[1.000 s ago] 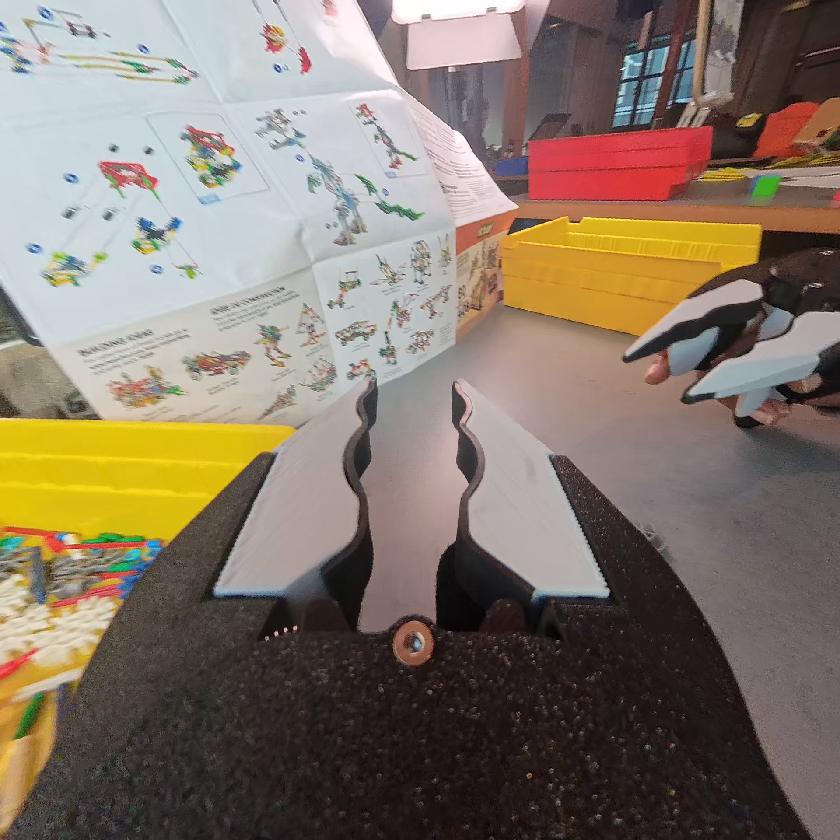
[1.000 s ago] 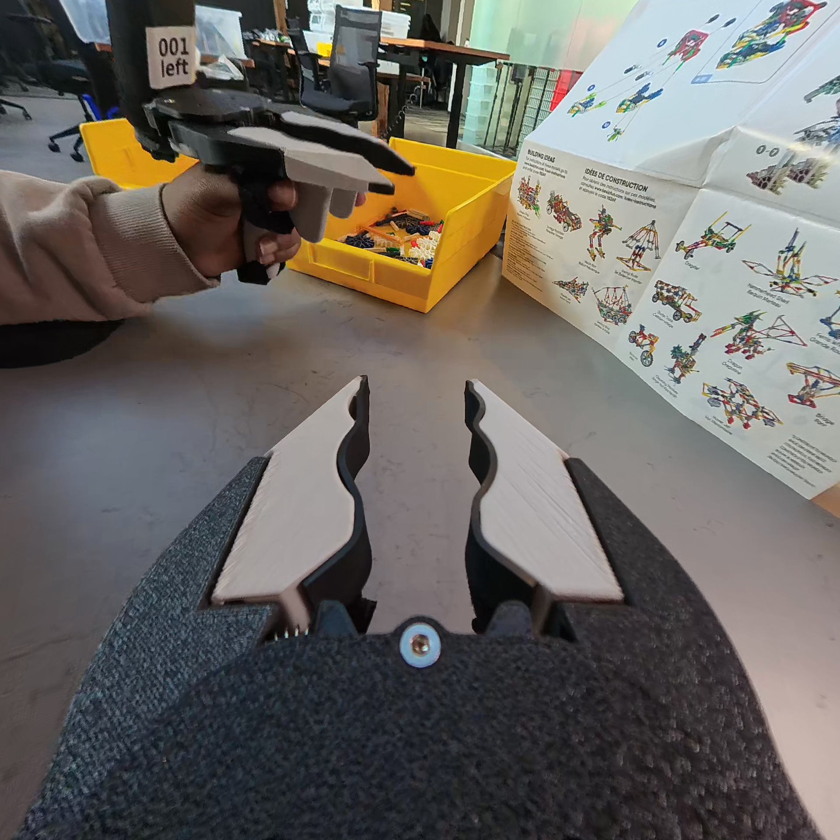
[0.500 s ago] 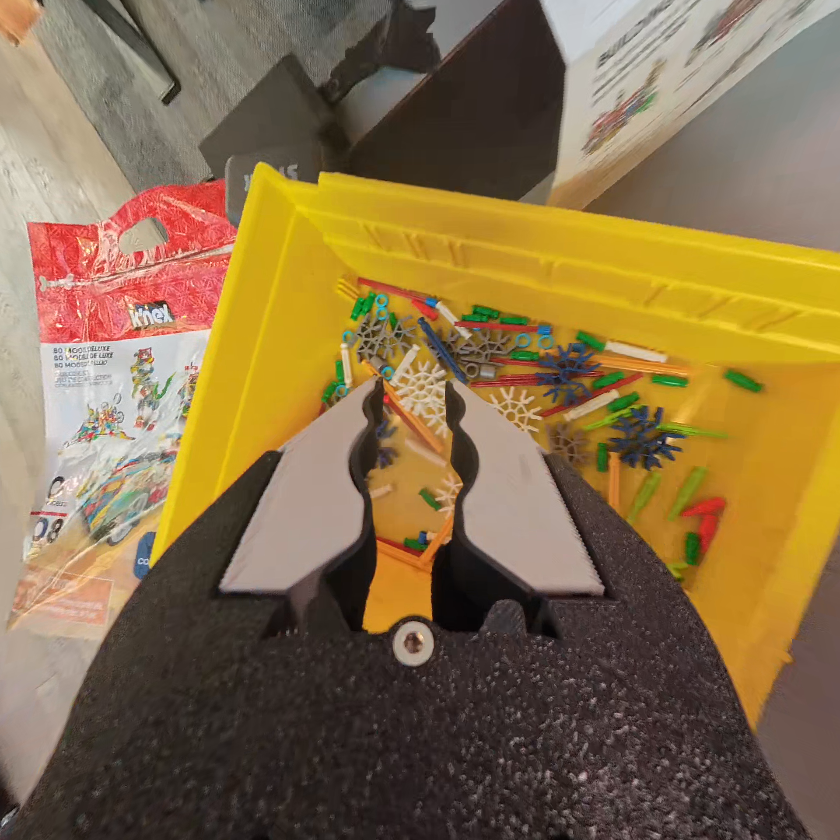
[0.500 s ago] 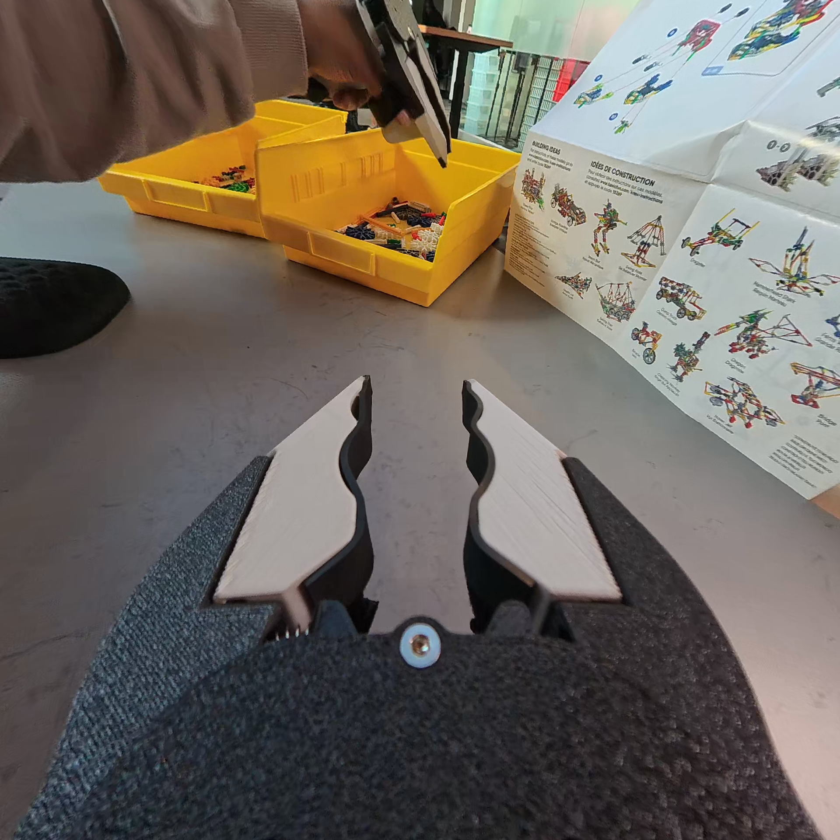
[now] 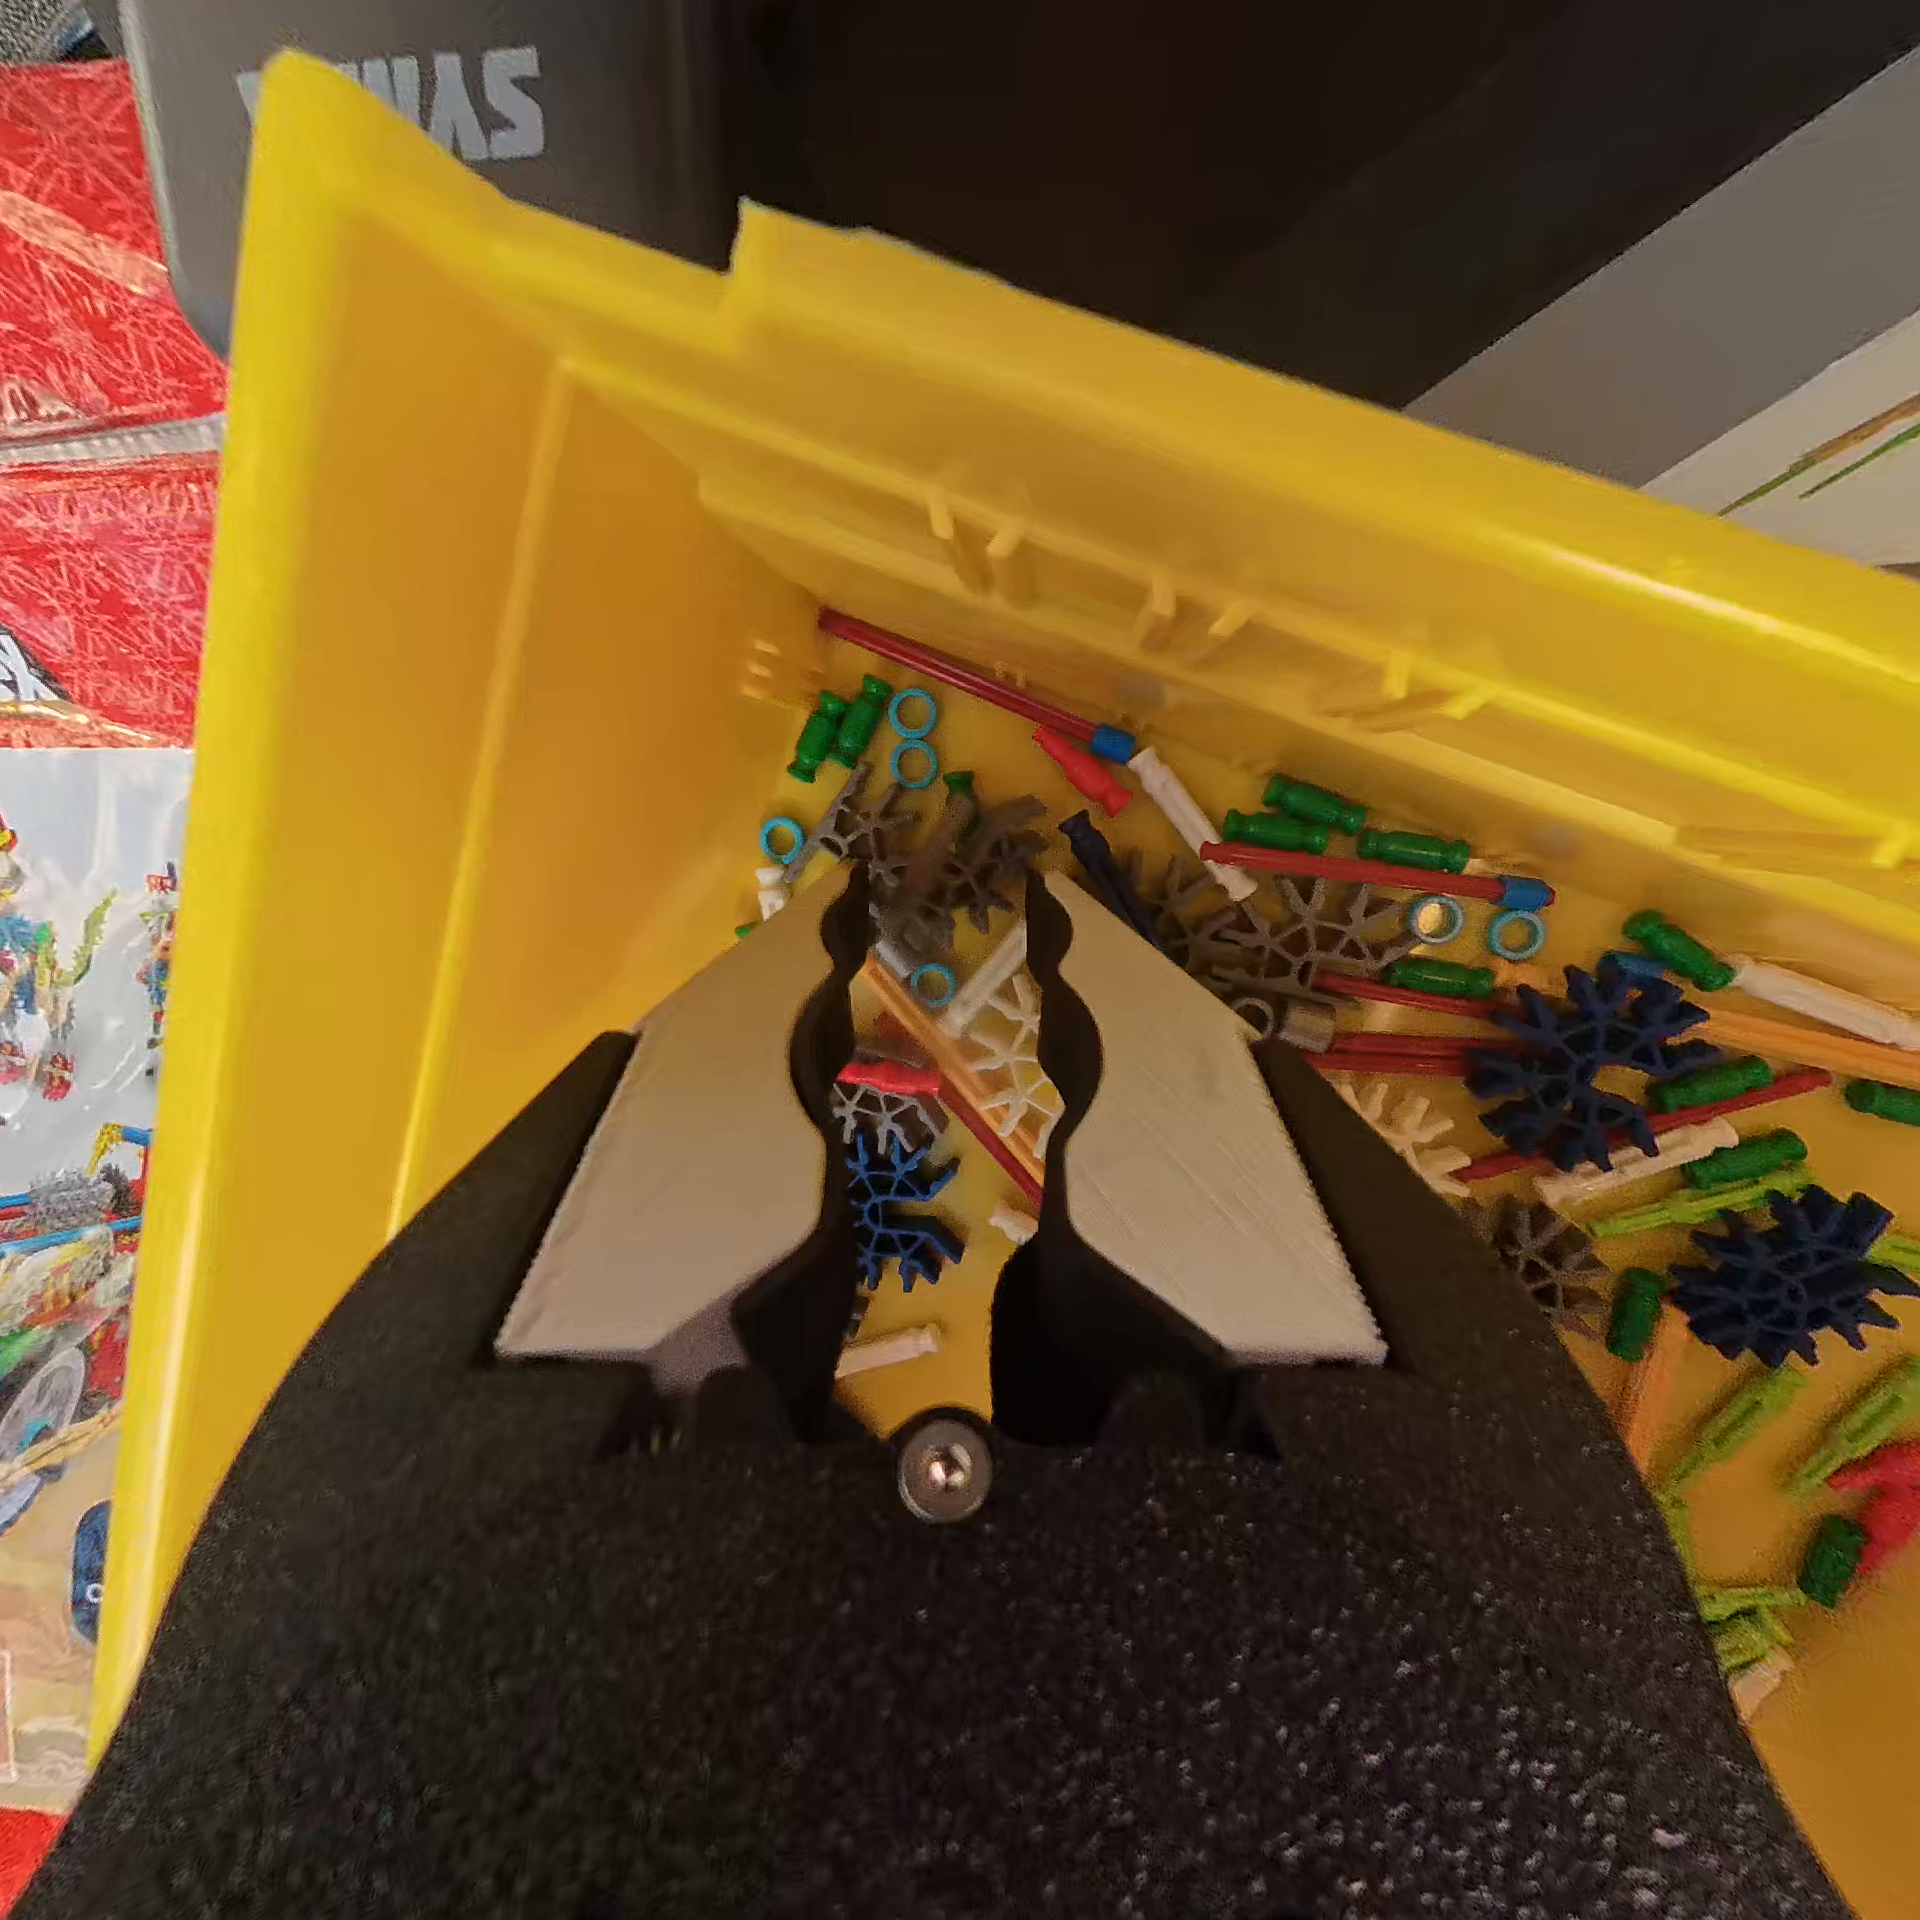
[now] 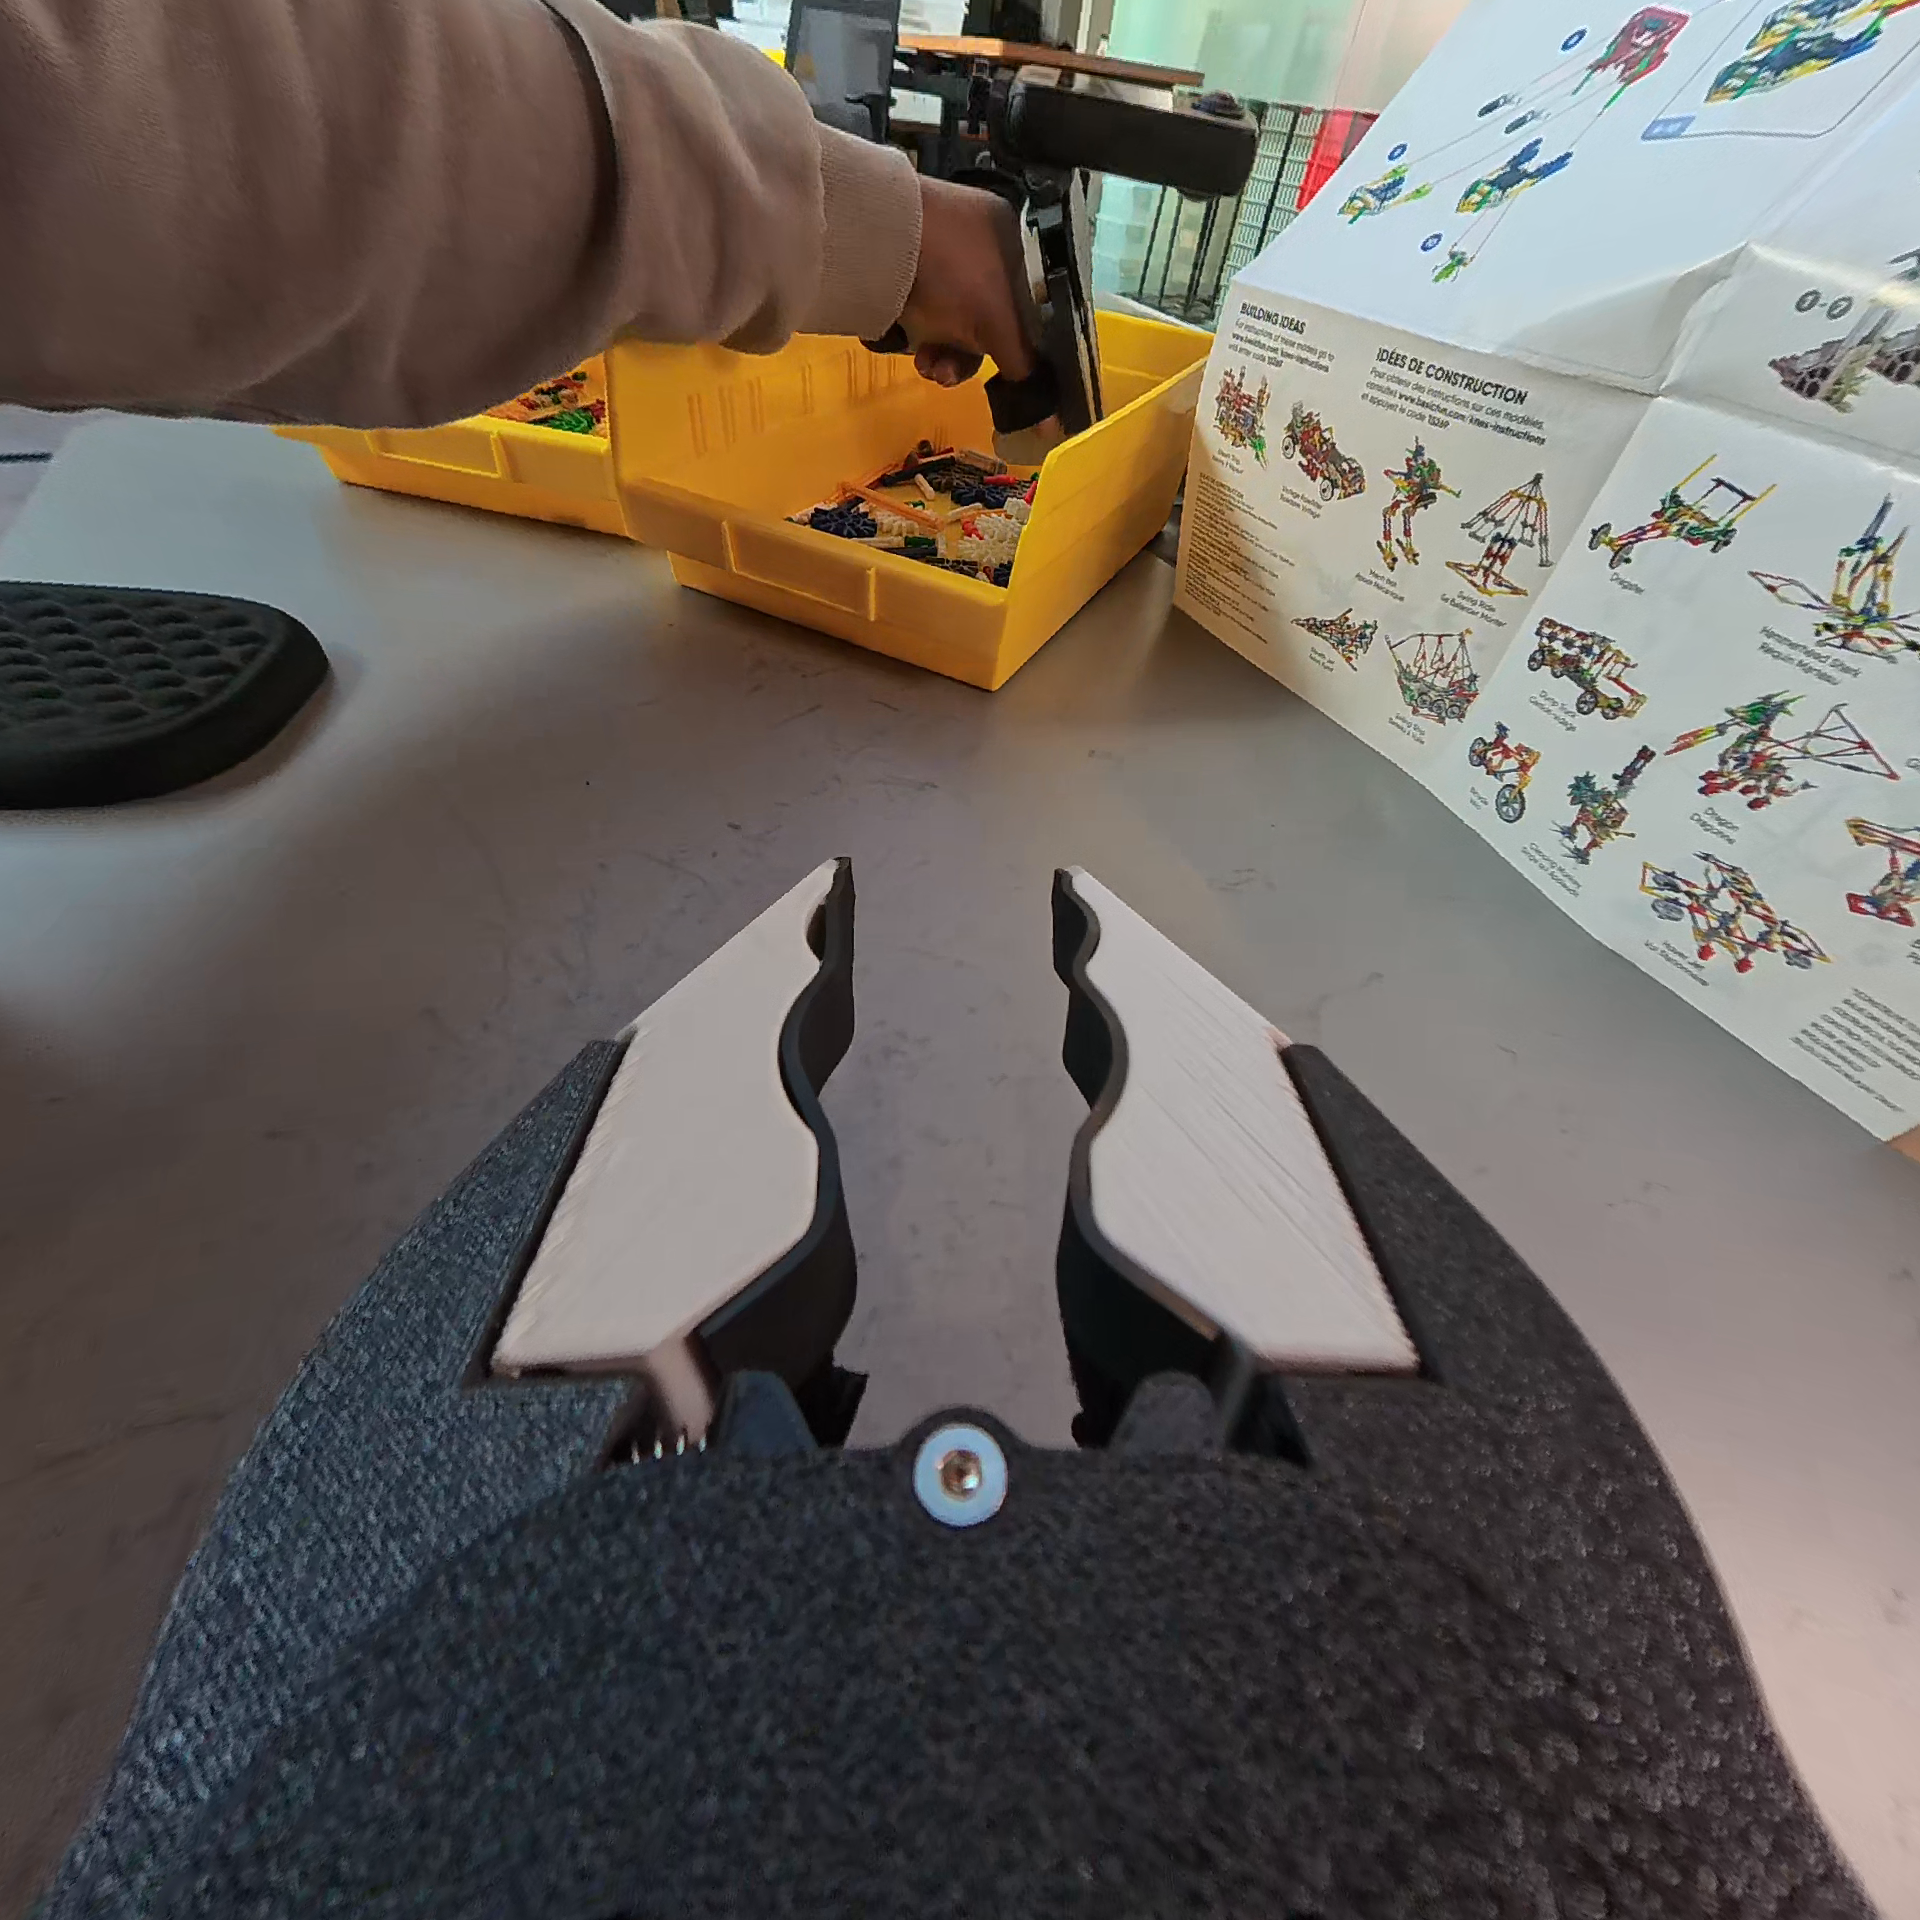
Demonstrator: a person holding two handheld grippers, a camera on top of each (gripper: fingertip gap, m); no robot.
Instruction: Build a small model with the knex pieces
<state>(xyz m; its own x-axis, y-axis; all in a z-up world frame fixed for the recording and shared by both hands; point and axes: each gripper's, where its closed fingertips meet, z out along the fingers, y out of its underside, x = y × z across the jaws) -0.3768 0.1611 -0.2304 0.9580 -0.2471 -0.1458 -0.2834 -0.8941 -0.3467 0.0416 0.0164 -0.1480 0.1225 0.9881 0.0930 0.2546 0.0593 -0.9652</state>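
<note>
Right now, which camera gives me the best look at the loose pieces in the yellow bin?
The left wrist view: the left gripper hangs open right over the pieces, so rods and connectors show singly. The right wrist view shows the yellow bin far off, its contents a small jumble.

- Both views are bright and evenly lit, with strong wide-angle bending at the edges.
- The bin (image 5: 436, 644) rim and right-hand parts smear with motion blur.
- The counter (image 6: 582, 862) carries a soft sheen and faint shadows.
- The sleeve (image 6: 364, 197) is out of focus.

Grey table (image 6: 520, 883) — yellow bins (image 6: 935, 623); black pad (image 6: 125, 686)
</note>
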